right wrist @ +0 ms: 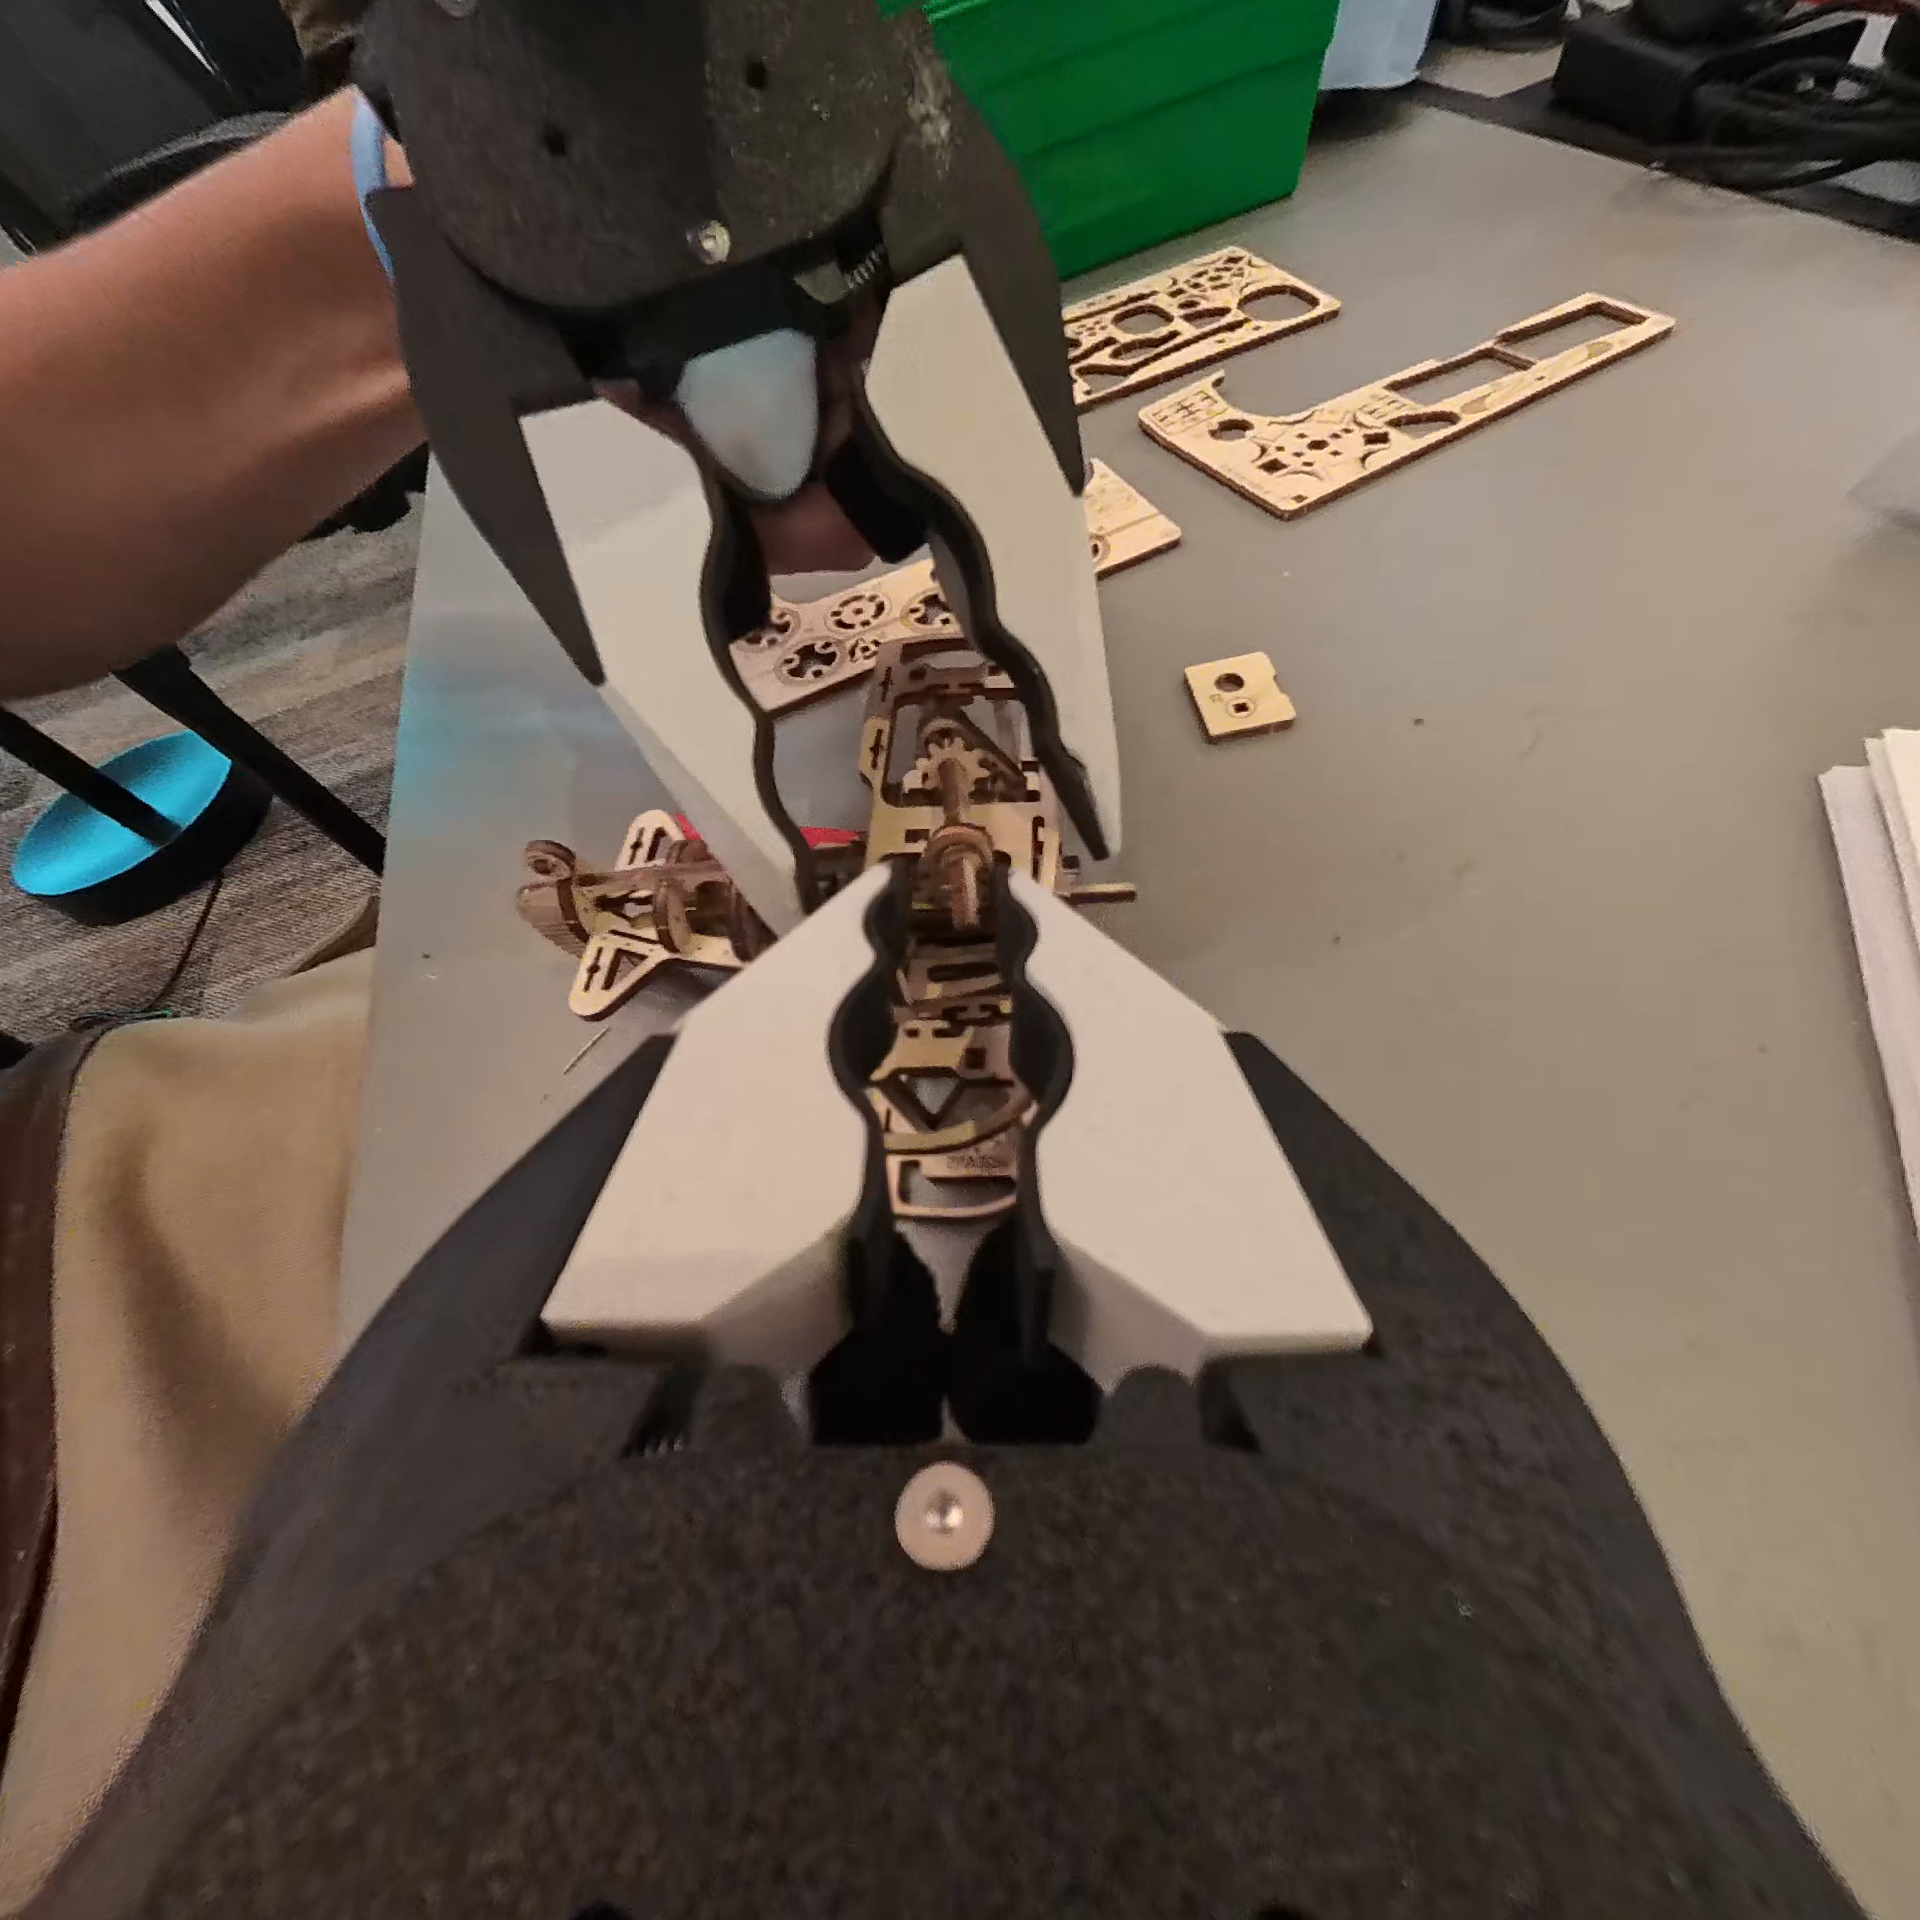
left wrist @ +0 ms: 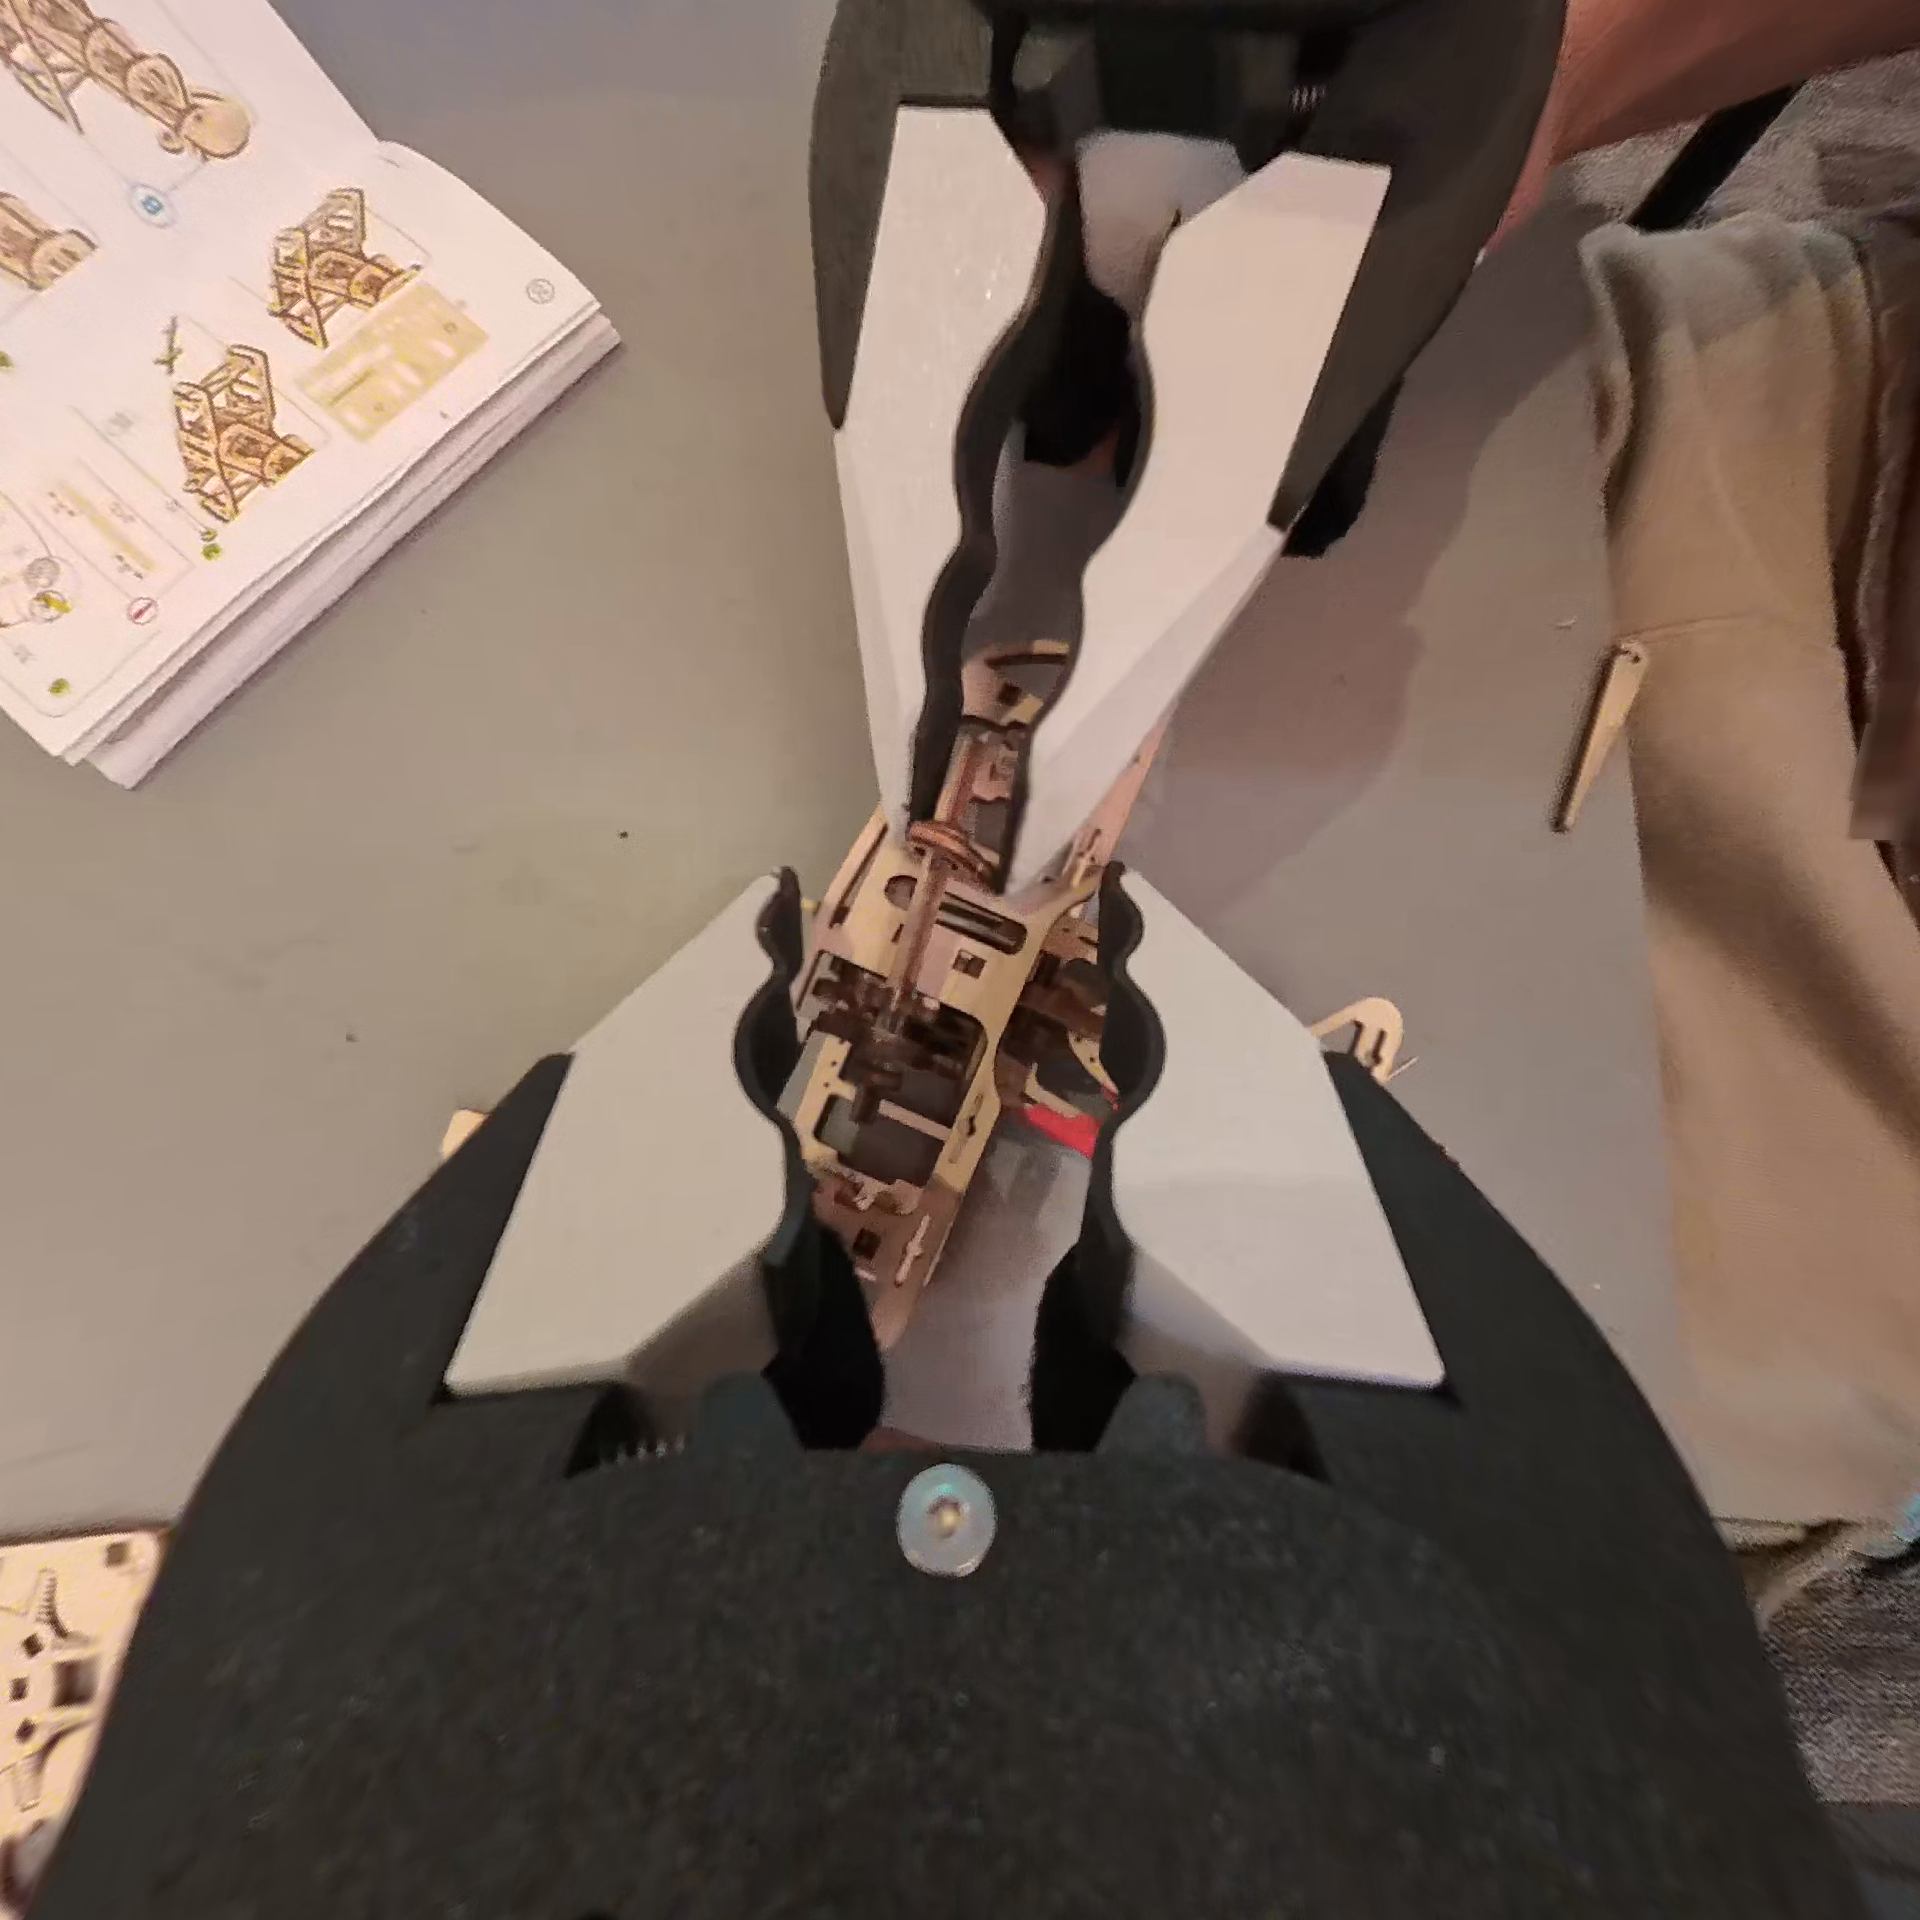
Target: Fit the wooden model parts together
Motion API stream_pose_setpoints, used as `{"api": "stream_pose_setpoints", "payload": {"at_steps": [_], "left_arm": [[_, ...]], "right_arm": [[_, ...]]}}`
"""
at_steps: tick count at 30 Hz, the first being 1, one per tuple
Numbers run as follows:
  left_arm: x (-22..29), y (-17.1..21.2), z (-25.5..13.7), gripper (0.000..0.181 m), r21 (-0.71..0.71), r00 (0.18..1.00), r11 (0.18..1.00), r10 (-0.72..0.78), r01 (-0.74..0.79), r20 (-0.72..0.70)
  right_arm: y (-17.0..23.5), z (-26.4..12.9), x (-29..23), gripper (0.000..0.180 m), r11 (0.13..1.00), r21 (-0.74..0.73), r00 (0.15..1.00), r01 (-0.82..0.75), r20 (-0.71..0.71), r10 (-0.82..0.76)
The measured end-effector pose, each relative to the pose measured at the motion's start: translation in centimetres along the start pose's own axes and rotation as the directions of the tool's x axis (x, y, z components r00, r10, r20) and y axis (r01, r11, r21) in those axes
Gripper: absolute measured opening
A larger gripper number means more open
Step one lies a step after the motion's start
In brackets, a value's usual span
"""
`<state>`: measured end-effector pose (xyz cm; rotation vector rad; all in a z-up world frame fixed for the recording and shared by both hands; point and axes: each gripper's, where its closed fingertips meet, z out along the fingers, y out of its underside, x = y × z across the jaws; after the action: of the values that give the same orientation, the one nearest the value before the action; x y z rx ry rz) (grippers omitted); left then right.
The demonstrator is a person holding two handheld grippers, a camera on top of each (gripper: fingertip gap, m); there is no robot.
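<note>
A light wooden model frame (left wrist: 904, 1039) with gears and an axle is held above the grey table between both grippers, which face each other. My left gripper (left wrist: 945, 883) is shut across the frame's wider body. My right gripper (right wrist: 954, 878) is shut on the frame's narrower end (right wrist: 951, 1091), its fingertips at a small wheel on the axle (right wrist: 951, 862). In the left wrist view the right gripper (left wrist: 966, 847) comes in from the top. In the right wrist view the left gripper (right wrist: 951, 864) comes in from the top.
A second wooden sub-assembly (right wrist: 634, 914) lies on the table (right wrist: 1455, 935) by a red item (right wrist: 691, 831). Punched wooden sheets (right wrist: 1403, 416), a small square piece (right wrist: 1236, 694) and a green bin (right wrist: 1143, 104) lie beyond. An open instruction booklet (left wrist: 260, 364) lies left. A person's beige trousers (left wrist: 1766, 727) are beside the table. My two grippers' fingertips are within a few centimetres of each other. About 10 cm separates my left fingertips from the small square piece (right wrist: 1236, 694).
</note>
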<state>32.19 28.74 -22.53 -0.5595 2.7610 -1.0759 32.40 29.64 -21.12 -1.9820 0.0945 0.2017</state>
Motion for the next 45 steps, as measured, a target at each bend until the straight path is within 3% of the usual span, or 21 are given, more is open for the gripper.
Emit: {"api": "stream_pose_setpoints", "payload": {"at_steps": [5, 12, 18, 21, 29, 34, 37, 41, 45], "left_arm": [[-1.1, 0.6, -0.4, 0.069, -0.056, 1.0, 0.998, -0.002, 0.003, 0.016], [-0.5, 1.1, 0.7, 0.049, -0.125, 0.992, 0.992, -0.01, -0.006, -0.129], [0.0, 1.0, 1.0, 0.048, -0.111, 0.988, 0.994, -0.015, -0.002, -0.153], [0.1, 1.0, 1.1, 0.047, -0.116, 0.988, 0.993, -0.006, -0.012, -0.153], [0.1, 0.8, 1.3, 0.047, -0.126, 0.988, 0.992, 0.001, -0.021, -0.157], [0.2, 0.7, 1.2, 0.048, -0.129, 0.989, 0.992, -0.013, -0.007, -0.151], [-0.5, 0.6, 0.9, 0.054, -0.128, 0.998, 0.992, 0.012, -0.021, -0.069], [-0.2, -0.6, -0.6, 0.04, -0.067, 0.998, 0.996, 0.052, -0.053, -0.018], [-0.3, -1.3, -1.3, 0.04, -0.054, 0.999, 0.997, 0.048, -0.047, 0.021]], "right_arm": [[0.0, -0.1, 0.1, 0.013, 1.0, -0.015, 1.0, 0.014, 0.001, -0.014], [-0.2, 0.0, 0.2, 0.013, 0.998, -0.044, 0.999, 0.041, -0.011, -0.041], [-0.1, -0.3, 0.0, 0.011, 0.998, -0.024, 0.997, -0.054, 0.058, 0.056], [-1.5, -0.8, -0.3, 0.011, 0.973, 0.08, 0.965, -0.215, 0.17, 0.199], [-1.4, -1.1, -0.4, 0.011, 0.961, 0.083, 0.944, -0.262, 0.228, 0.238], [-0.4, -1.6, 0.1, 0.012, 0.986, 0.0, 0.98, -0.164, 0.118, 0.163], [-0.5, -2.0, 0.4, 0.012, 0.988, -0.005, 0.982, -0.156, 0.103, 0.156], [-0.4, -2.4, 0.6, 0.012, 0.988, -0.011, 0.984, -0.151, 0.097, 0.151], [-0.2, -3.9, 1.5, 0.012, 0.988, -0.013, 0.986, -0.152, 0.064, 0.153]]}}
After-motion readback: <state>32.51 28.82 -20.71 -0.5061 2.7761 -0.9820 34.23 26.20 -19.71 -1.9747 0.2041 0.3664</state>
